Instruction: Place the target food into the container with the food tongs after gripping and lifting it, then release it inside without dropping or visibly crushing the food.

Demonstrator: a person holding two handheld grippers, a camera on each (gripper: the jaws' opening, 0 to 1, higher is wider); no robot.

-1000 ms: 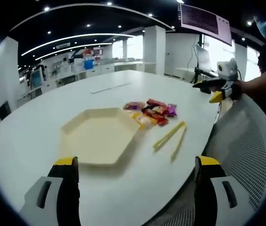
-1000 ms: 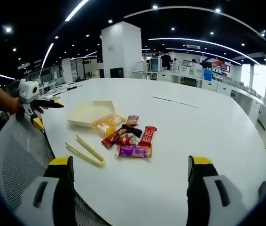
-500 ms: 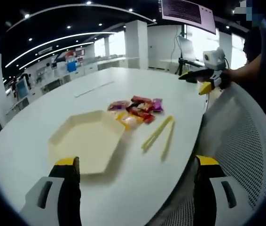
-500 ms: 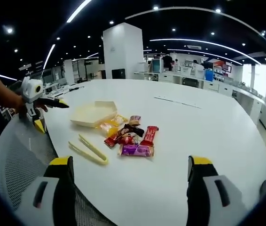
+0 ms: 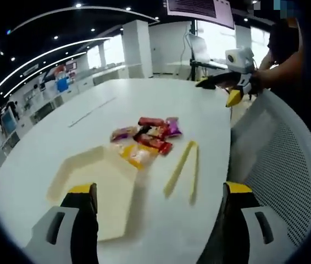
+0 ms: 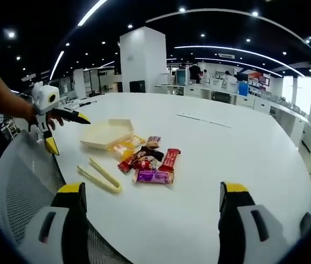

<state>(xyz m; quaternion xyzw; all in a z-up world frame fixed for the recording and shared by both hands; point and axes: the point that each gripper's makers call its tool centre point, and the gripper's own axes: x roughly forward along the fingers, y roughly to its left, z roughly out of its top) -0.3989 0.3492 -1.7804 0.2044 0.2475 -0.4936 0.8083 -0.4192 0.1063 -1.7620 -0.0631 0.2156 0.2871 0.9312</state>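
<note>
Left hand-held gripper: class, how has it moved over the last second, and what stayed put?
The left hand-held gripper has moved closer toward the tray, jaws open, holding nothing. The tongs and snack packets lie untouched on the table; the right hand-held gripper stayed open.

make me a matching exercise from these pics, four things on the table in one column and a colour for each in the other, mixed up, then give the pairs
Things:
1. food tongs
2. hexagonal tray
3. long snack bar
4. snack packet nearest the right gripper

Colours:
A. purple
B. pale yellow
C. red
D. cream

Pairs: 1-B, 2-D, 3-C, 4-A
</note>
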